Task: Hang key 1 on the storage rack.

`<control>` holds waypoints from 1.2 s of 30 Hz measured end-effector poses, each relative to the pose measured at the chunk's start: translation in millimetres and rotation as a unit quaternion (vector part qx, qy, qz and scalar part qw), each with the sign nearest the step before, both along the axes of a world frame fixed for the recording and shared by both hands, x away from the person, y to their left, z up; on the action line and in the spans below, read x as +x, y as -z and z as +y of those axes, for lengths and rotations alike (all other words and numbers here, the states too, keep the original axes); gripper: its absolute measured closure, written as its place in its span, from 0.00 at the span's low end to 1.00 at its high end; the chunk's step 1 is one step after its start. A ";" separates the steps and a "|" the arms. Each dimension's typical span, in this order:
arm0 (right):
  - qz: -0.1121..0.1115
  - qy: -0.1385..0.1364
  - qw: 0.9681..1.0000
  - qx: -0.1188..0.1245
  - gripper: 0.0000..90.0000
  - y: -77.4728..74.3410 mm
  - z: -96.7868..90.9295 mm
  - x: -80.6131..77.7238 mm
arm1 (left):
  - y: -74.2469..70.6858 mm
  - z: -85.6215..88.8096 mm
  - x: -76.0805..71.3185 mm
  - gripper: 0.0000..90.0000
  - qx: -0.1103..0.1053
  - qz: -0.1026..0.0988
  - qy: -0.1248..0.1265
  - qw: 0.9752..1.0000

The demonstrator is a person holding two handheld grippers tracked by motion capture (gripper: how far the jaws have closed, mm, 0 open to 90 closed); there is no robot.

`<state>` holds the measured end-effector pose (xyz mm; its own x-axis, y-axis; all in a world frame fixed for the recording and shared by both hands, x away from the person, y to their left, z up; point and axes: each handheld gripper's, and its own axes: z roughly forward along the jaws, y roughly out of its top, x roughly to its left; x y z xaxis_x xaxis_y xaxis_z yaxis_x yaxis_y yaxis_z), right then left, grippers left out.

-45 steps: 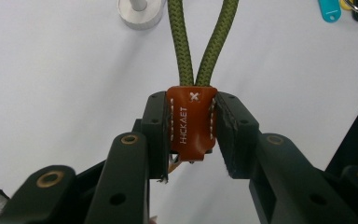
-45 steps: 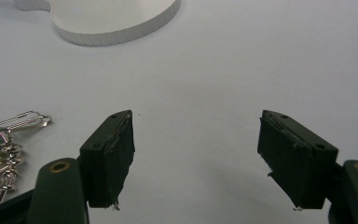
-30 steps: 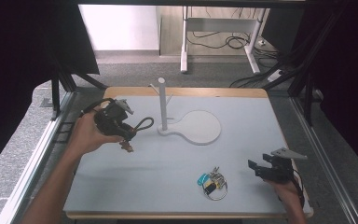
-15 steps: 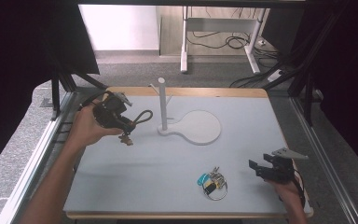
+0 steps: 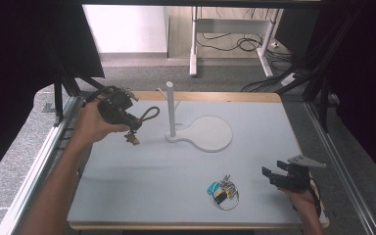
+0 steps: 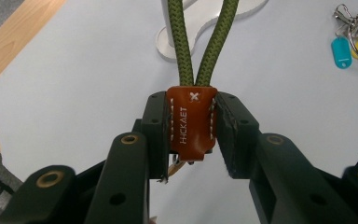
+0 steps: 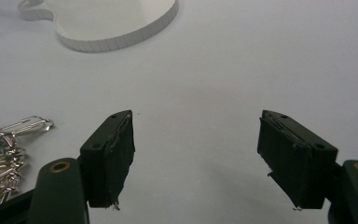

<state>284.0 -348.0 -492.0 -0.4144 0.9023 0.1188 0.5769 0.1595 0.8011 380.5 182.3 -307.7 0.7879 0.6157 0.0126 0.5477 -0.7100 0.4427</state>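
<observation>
Left gripper [image 5: 127, 117] is clamped on the brown leather tab [image 6: 191, 122] of a green cord-loop keychain [image 5: 148, 114], held in the air above the table's far-left part, just left of the white stand [image 5: 171, 110]; the loop points toward the post. In the left gripper view both jaws press the tab's sides and the two cord strands [image 6: 205, 51] run up from it toward the stand's base. Step in hand looks like carry-to-hang: loop lifted, not yet on anything. Next move probably calls for bringing the open loop over the post top or the short side peg [image 5: 162, 90] (peg is small, can't tell its exact shape) and lowering it on before letting go. A metal bit dangles below the tab [image 5: 132, 139] and could swing. Right gripper [image 5: 274, 175] rests low at the near-right, jaws spread wide, nothing between them. A bunch of keys with blue and yellow tags [image 5: 222, 191] lies on the light table [image 5: 142, 191] between it and the middle, well apart from the stand, not in the way; the stand's flat round base [image 5: 210, 133] is bare
</observation>
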 end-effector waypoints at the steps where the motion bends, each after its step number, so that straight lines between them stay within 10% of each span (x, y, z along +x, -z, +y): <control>1: -0.002 0.001 1.000 0.002 0.31 -0.5 -0.5 -0.1 | -1.0 0.2 1.3 0.74 0.003 0.002 0.003 1.000; 36: -0.015 0.015 1.000 0.000 0.32 -4.9 -2.6 -0.8 | 2.8 9.0 56.3 0.74 -0.068 0.024 -0.040 0.997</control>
